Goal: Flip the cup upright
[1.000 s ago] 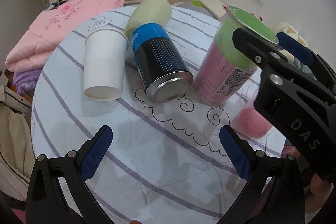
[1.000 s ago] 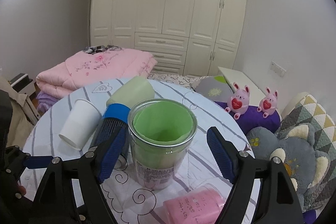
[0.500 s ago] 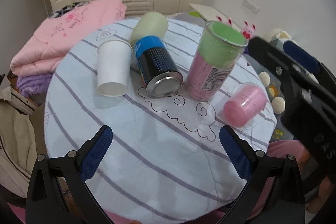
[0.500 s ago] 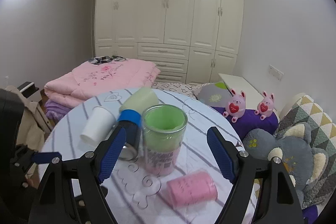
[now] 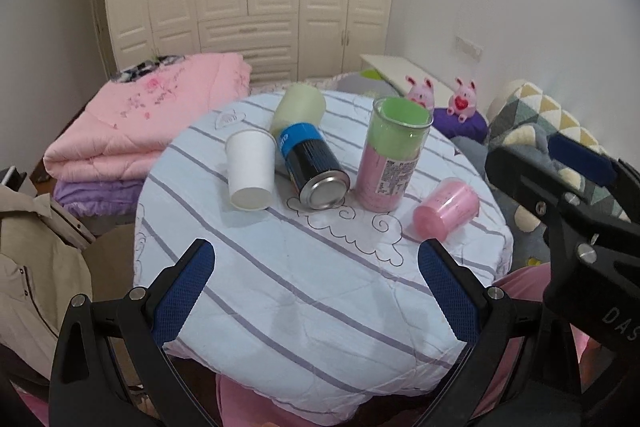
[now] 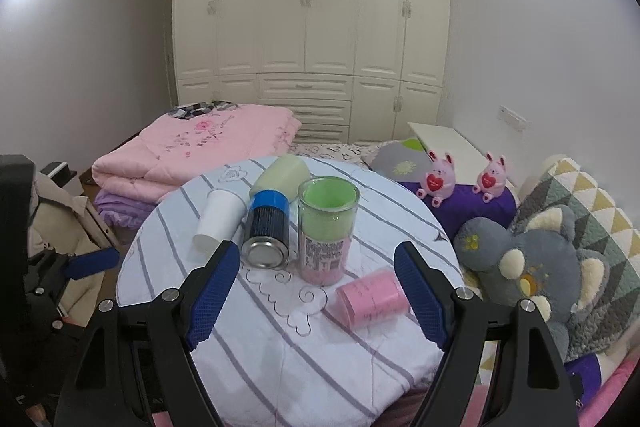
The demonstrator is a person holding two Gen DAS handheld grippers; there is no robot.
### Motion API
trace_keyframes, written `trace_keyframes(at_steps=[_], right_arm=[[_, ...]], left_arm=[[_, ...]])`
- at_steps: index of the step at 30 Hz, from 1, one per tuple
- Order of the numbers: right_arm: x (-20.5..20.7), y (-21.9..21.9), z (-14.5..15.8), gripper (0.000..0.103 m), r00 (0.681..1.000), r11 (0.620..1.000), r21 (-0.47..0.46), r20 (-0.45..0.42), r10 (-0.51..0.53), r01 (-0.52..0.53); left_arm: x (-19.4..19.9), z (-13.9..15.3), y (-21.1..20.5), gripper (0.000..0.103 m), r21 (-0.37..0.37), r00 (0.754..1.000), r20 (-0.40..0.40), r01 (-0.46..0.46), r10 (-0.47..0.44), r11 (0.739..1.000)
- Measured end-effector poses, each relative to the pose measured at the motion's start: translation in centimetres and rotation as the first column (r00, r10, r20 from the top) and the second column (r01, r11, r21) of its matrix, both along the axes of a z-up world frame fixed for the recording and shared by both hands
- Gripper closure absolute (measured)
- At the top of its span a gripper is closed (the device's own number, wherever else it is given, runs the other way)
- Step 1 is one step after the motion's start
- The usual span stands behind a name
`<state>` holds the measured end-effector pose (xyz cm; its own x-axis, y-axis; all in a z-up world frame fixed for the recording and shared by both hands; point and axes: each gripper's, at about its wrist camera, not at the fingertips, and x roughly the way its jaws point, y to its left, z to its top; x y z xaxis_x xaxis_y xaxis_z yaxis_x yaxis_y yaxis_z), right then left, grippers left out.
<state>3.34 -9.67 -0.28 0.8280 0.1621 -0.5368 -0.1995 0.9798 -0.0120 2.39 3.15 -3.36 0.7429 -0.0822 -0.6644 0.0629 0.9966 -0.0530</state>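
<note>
Right wrist view: pink cup point(image 6: 370, 301) lying sideways on table point(image 6: 280, 359), probably nearer right gripper point(image 6: 316, 301), gaping empty; left gripper point(image 5: 316, 301) likewise.

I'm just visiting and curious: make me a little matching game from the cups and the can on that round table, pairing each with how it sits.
Things:
1. white paper cup
2. blue and black can
3. clear cup with green and pink inside
4. pink cup

States:
A. standing upright, mouth up
B. on its side near the table's right edge
C. on its side, metal bottom toward the cameras
D. on its side, leftmost

Pairs: 1-D, 2-C, 3-A, 4-B
</note>
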Motion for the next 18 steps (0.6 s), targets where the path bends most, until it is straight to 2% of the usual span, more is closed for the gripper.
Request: trace_keyframes(at_steps=[5, 12, 18], right_arm=[[-1.0, 0.0, 0.1, 0.022, 1.000, 1.000, 0.006, -0.013, -0.021, 0.021], [-2.7, 0.3, 0.9, 0.022, 0.997, 0.998, 0.014, 0.049, -0.054, 0.054], [-3.4, 0.7, 1.1, 0.022, 0.993, 0.998, 0.006, 0.096, -0.064, 0.063]], left_arm=[[-1.2, 0.8, 0.7, 0.000, -0.012, 0.999, 0.045, -0.017, 0.017, 1.000], [-3.0, 1.8, 0.5, 0.000, -0.007, 0.990, 0.144, -0.004, 0.005, 1.000], [-3.6, 1.8, 0.3, 0.000, 0.024, 0.983, 0.185, 0.000, -0.004, 1.000]])
